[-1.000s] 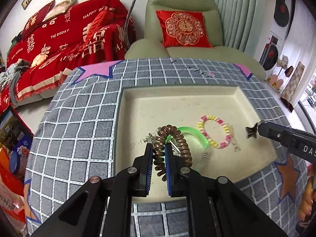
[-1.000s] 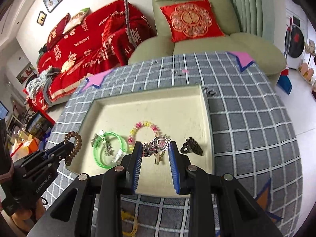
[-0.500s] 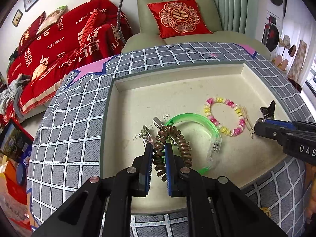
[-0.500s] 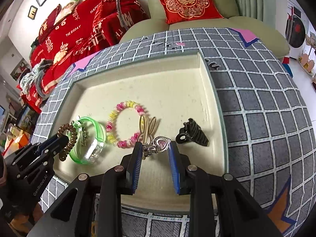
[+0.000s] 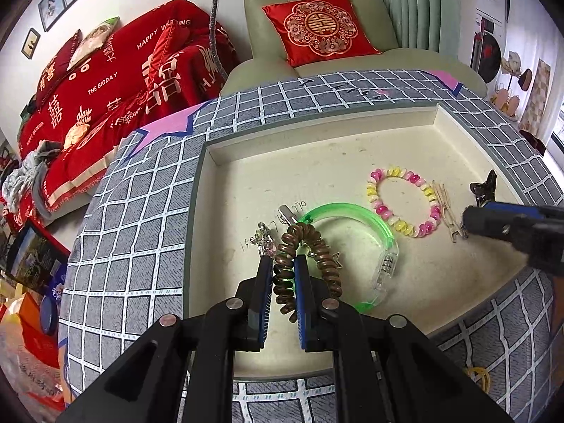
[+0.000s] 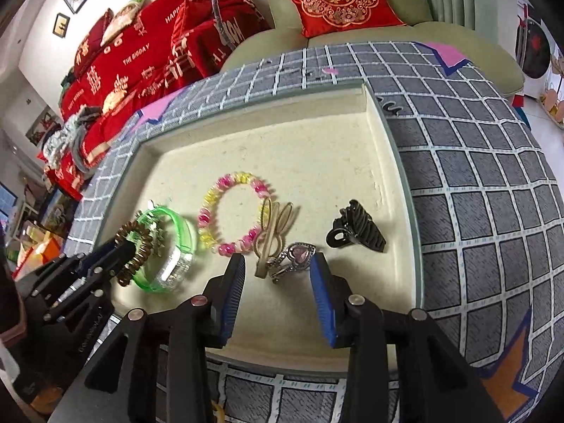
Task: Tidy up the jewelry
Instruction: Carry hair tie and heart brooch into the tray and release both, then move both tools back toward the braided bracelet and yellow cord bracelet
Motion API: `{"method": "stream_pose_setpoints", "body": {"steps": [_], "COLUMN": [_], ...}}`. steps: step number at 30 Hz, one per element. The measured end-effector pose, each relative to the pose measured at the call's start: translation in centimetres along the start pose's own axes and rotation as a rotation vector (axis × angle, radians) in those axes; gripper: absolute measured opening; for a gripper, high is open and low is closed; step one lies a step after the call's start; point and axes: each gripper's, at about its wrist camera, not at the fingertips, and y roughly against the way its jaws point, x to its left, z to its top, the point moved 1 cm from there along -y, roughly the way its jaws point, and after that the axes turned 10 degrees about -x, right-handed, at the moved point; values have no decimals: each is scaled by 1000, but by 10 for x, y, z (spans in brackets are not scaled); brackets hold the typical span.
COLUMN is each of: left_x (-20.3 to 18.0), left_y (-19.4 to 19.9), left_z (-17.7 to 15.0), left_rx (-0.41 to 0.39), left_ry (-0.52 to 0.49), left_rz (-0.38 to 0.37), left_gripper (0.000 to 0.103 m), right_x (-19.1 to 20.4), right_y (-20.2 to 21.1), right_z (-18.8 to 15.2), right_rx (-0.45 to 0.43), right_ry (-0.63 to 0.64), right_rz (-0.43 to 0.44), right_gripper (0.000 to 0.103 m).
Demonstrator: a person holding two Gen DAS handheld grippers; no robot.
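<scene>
Here we pinch the light, springy coil tie (image 5: 286,275) by one side in the left gripper (image 5: 283,272) above the tray (image 5: 317,162), while our right gripper (image 6: 278,268) stands spread around the heart ring (image 6: 295,254).

Hidden and cut-off parts, both wrist views

Brown spiral hair tie (image 5: 284,283): lower coils hidden between left gripper's (image 5: 283,275) blue pads. Right gripper (image 5: 507,227) runs off right edge of left view. Small silver charm (image 5: 263,241) upper left of the pads: too small to identify.
</scene>
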Motion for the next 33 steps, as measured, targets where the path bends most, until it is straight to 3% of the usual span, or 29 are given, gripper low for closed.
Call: {"method": "stream_pose_setpoints", "body": {"steps": [10, 11, 12, 13, 15, 22, 26, 33], "left_x": [3, 3, 4, 6, 5, 8, 8, 14], "left_y": [9, 11, 14, 18, 29, 40, 52, 75], "left_z": [7, 8, 8, 10, 14, 18, 11, -6], "left_rx": [-27, -33, -44, -68, -129, -109, -103, -82], "left_ry": [25, 26, 30, 36, 27, 38, 29, 54], "left_rz": [-12, -13, -8, 12, 33, 15, 11, -22], "left_gripper": [24, 43, 97, 103, 103, 103, 103, 103], "right_x": [-4, -5, -5, -4, -4, -4, -5, -1], "right_y": [39, 43, 46, 49, 53, 65, 72, 85], "right_z": [8, 7, 7, 6, 5, 0, -5, -18], "right_rx": [-81, -84, -86, -87, -88, -88, -87, -83], "right_ry": [-61, -67, -72, -73, -70, -78, -80, -76], "right_rz": [40, 45, 50, 53, 58, 57, 54, 52], "right_gripper": [45, 45, 45, 45, 45, 45, 62, 62]}}
